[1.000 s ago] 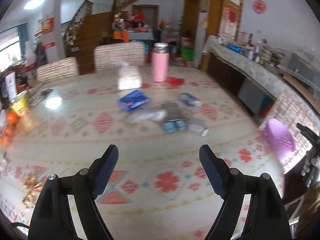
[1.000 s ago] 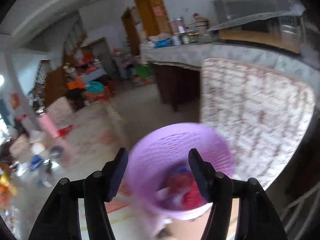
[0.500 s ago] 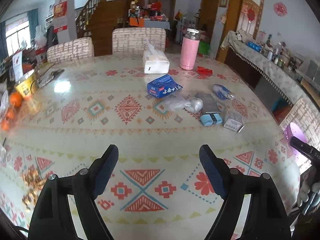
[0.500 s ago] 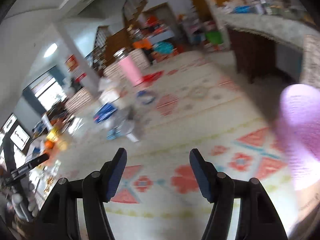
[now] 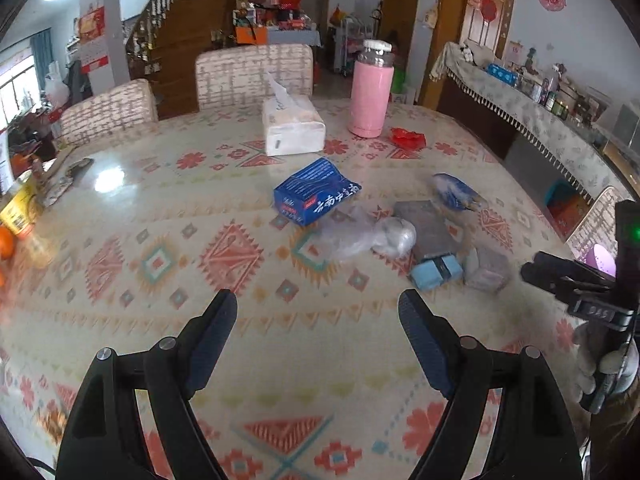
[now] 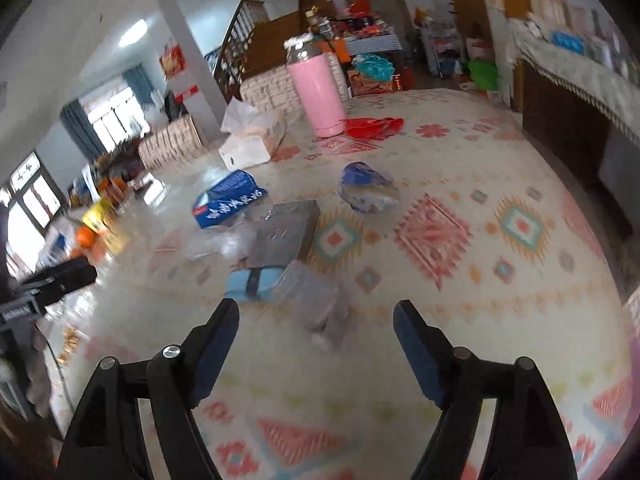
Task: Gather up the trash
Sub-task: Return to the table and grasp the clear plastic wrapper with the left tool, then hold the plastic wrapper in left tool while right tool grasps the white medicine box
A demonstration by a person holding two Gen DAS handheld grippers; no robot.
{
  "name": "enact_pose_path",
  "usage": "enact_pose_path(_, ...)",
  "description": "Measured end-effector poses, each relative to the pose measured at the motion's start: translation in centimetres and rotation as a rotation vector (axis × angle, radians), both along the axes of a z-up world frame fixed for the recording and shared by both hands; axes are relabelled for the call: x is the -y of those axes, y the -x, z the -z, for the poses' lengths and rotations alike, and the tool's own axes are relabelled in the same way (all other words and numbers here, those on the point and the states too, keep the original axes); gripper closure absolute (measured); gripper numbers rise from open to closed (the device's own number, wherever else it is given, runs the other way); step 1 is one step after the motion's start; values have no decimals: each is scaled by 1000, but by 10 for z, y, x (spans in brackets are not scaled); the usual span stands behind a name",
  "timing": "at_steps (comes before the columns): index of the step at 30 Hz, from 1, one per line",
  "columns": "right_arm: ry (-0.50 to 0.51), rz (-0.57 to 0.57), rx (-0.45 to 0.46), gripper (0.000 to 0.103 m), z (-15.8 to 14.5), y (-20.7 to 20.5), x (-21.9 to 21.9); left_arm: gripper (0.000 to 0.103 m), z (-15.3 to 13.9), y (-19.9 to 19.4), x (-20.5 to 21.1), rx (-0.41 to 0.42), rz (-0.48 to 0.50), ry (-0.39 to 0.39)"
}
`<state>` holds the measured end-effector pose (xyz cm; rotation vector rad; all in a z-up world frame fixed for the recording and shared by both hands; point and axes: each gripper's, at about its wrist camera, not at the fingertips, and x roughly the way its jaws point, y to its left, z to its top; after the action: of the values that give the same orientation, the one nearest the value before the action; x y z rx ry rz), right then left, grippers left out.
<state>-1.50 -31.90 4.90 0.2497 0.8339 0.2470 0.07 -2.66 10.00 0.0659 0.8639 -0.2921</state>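
While both tools hang above the patterned worktop (image 5: 120, 240), the left tool (image 5: 318, 332) and right tool (image 6: 316, 336) are spread wide and hold nothing. Trash lies mid-worktop: a blue packet (image 5: 316, 192), crumpled clear plastic (image 5: 360, 236), a grey wrapper (image 6: 316, 300) just ahead of the right tool.

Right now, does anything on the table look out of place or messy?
Yes. Mid-table there is a loose heap: a crumpled clear plastic bag, a dented blue pack, a dark flat box and a blue wrapper. A red scrap lies beside the pink flask.
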Motion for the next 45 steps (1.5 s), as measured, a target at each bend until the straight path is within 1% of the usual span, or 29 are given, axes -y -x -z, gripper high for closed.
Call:
enact_pose_path(2, 14, -13, -8, 19, 7, -16, -5, 21, 6, -19, 8, -15, 30, -1)
enact_pose_path(3, 12, -19, -15, 19, 12, -24, -6, 21, 9, -28, 14, -19, 47, -14)
enact_pose_path(6, -13, -29, -24, 19, 22, -33, -8, 21, 17, -52, 34, -13, 109, -79)
enact_pose_path(8, -12, -34, -25, 19, 26, -36, -11, 21, 25, -67, 47, -14, 149, -124)
enact_pose_path(11, 7, -48, -27, 20, 31, -36, -16, 21, 38, -88, 60, -31, 203, -144)
enact_pose_path(12, 13, -53, -21, 25, 31, -36, -18, 21, 44, -95, 64, -39, 224, -145)
enact_pose_path(13, 14, -57, -12, 28, 29, -33, -18, 21, 49, -99, 67, -46, 237, -149)
enact_pose_path(14, 14, -61, -6, 33, 29, -32, -19, 21, 53, -102, 69, -53, 246, -157)
enact_pose_path(15, 18, -63, -7, 41, 29, -33, -20, 21, 57, -106, 72, -59, 258, -162)
enact_pose_path(17, 19, -66, -6, 42, 29, -32, -20, 20, 65, -111, 73, -69, 280, -149)
enact_pose_path(19, 21, -69, -1, 42, 29, -31, -20, 18, 68, -114, 72, -90, 288, -115)
enact_pose_path(22, 24, -68, 5, 43, 29, -30, -21, 18, 74, -115, 72, -168, 305, -60)
enact_pose_path(24, 24, -65, 8, 43, 28, -30, -21, 18, 80, -112, 76, -218, 323, -40)
enact_pose_path(25, 25, -62, 9, 43, 28, -29, -21, 18, 83, -109, 79, -229, 327, -48)
enact_pose_path(27, 26, -56, 11, 43, 27, -27, -20, 27, 85, -101, 85, -206, 307, -96)
enact_pose_path(28, 26, -54, 12, 43, 27, -27, -20, 48, 84, -96, 88, -186, 284, -124)
enact_pose_path(29, 25, -49, 15, 43, 27, -25, -19, 75, 82, -92, 89, -180, 268, -131)
enact_pose_path(30, 21, -46, 17, 43, 27, -24, -18, 84, 80, -89, 88, -196, 261, -106)
enact_pose_path(31, 18, -44, 19, 43, 27, -23, -18, 85, 77, -86, 84, -221, 253, -59)
enact_pose_path(32, 14, -42, 19, 43, 27, -23, -17, 86, 73, -82, 82, -219, 238, -39)
enact_pose_path(34, 5, -38, 21, 43, 26, -22, -15, 87, 62, -68, 77, -183, 210, -41)
enact_pose_path(36, -7, -38, 25, 43, 26, -20, -12, 87, 52, -55, 72, -166, 193, -25)
enact_pose_path(39, -20, -35, 31, 43, 25, -18, -11, 87, 28, -24, 66, -81, 157, -59)
enact_pose_path(42, -25, -26, 38, 43, 23, -17, -9, 87, 11, 4, 62, -29, 148, -72)
enact_pose_path(45, -28, -10, 47, 43, 20, -14, -8, 87, -3, 26, 61, 3, 148, -73)
